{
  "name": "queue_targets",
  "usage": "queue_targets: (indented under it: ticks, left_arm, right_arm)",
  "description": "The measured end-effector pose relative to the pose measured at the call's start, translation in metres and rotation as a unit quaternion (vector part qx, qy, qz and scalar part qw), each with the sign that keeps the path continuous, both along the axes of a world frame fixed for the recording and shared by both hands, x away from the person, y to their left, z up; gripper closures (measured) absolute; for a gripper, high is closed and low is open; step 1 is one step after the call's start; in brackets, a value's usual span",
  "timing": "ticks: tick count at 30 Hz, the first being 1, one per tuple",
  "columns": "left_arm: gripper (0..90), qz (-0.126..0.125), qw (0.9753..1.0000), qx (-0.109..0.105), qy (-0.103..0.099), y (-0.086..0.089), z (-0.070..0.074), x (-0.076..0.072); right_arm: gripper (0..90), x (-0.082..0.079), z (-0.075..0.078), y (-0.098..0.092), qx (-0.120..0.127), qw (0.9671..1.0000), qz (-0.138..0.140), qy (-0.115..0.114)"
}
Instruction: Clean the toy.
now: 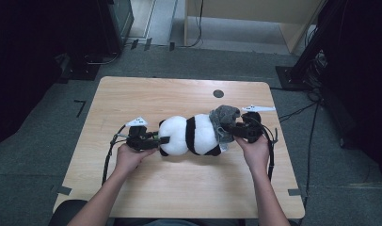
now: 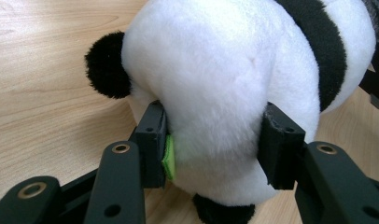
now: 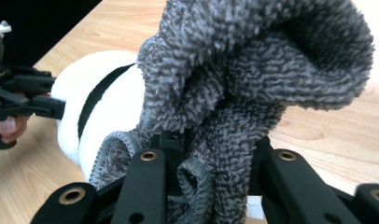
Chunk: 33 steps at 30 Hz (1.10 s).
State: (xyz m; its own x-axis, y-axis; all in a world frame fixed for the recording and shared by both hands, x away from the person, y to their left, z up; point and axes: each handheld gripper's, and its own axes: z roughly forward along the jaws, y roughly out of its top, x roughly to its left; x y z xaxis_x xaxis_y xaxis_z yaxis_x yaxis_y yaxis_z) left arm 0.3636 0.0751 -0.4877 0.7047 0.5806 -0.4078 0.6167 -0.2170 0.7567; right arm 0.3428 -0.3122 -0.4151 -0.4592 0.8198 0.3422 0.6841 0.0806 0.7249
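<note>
A black-and-white plush panda (image 1: 191, 135) lies on its side across the middle of the wooden table (image 1: 179, 188). My left gripper (image 1: 157, 140) is shut on the panda's white rear end (image 2: 211, 93), its jaws pressing into the plush from both sides. A grey fuzzy cloth (image 1: 223, 120) covers the panda's other end. My right gripper (image 1: 232, 129) is shut on that grey cloth (image 3: 243, 84), with folds bunched between its jaws. The panda's white body (image 3: 85, 112) lies behind the cloth in the right gripper view, and the left gripper (image 3: 43, 105) shows at its far end.
A small dark round disc (image 1: 218, 93) sits near the table's far edge. Cables (image 1: 107, 160) trail from both grippers over the tabletop. Dark equipment and a wooden cabinet (image 1: 255, 14) stand on the floor beyond the table.
</note>
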Motion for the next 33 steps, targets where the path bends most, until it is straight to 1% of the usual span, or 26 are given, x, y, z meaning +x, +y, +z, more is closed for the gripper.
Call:
queue_targets:
  ticks: [3,8,11,15,17,19,22,23,25,26,28,30,33]
  left_arm:
    - [51.2,0.002,1.0000,-0.002,-0.001,-0.001,0.000,0.000]
    - [51.3,0.003,1.0000,-0.002,-0.002,-0.001,0.000,0.000]
    - [51.2,0.002,1.0000,-0.002,-0.002,-0.001,-0.001,0.000]
    - [51.2,0.002,1.0000,-0.003,-0.002,-0.001,-0.001,0.000]
    - [51.2,0.002,1.0000,-0.004,-0.002,-0.001,-0.001,0.001]
    - [51.2,0.001,1.0000,-0.003,-0.001,0.000,0.000,0.001]
    - [51.5,0.000,1.0000,0.002,0.000,0.000,0.002,0.000]
    - [51.7,-0.001,1.0000,0.003,-0.001,-0.001,0.002,-0.001]
    - [51.7,0.000,1.0000,0.003,-0.001,-0.001,0.002,-0.001]
    - [51.7,0.000,1.0000,0.003,-0.002,-0.001,0.002,-0.001]
    - [51.7,0.000,1.0000,0.003,-0.004,-0.001,0.002,-0.001]
    - [51.6,0.001,1.0000,0.003,-0.005,-0.001,0.002,-0.001]
    - [51.6,0.002,1.0000,0.003,-0.006,-0.001,0.002,-0.002]
  right_arm:
    - [70.1,0.002,-0.006,0.001,-0.015,0.9999,-0.006,0.001]
    - [70.3,0.002,-0.018,-0.003,-0.011,0.9998,-0.016,0.009]
    - [70.4,0.000,-0.027,-0.006,-0.003,0.9997,-0.023,0.013]
    - [70.6,-0.003,-0.039,-0.007,-0.011,0.9991,-0.027,0.033]
    - [70.6,-0.003,-0.044,-0.010,-0.010,0.9984,-0.026,0.048]
    - [70.5,-0.002,-0.048,-0.011,-0.019,0.9976,-0.023,0.062]
    - [70.4,0.000,-0.051,-0.016,-0.017,0.9967,-0.026,0.076]
    - [70.4,0.000,-0.049,-0.019,-0.016,0.9967,-0.029,0.074]
    - [70.4,-0.002,-0.043,-0.026,-0.011,0.9972,-0.039,0.062]
    - [70.5,-0.003,-0.039,-0.029,-0.011,0.9975,-0.042,0.055]
    - [70.4,-0.006,-0.029,-0.035,-0.002,0.9979,-0.050,0.042]
    - [70.4,-0.009,-0.018,-0.037,0.003,0.9985,-0.050,0.023]
    - [70.3,-0.014,0.001,-0.034,0.005,0.9990,-0.044,-0.004]
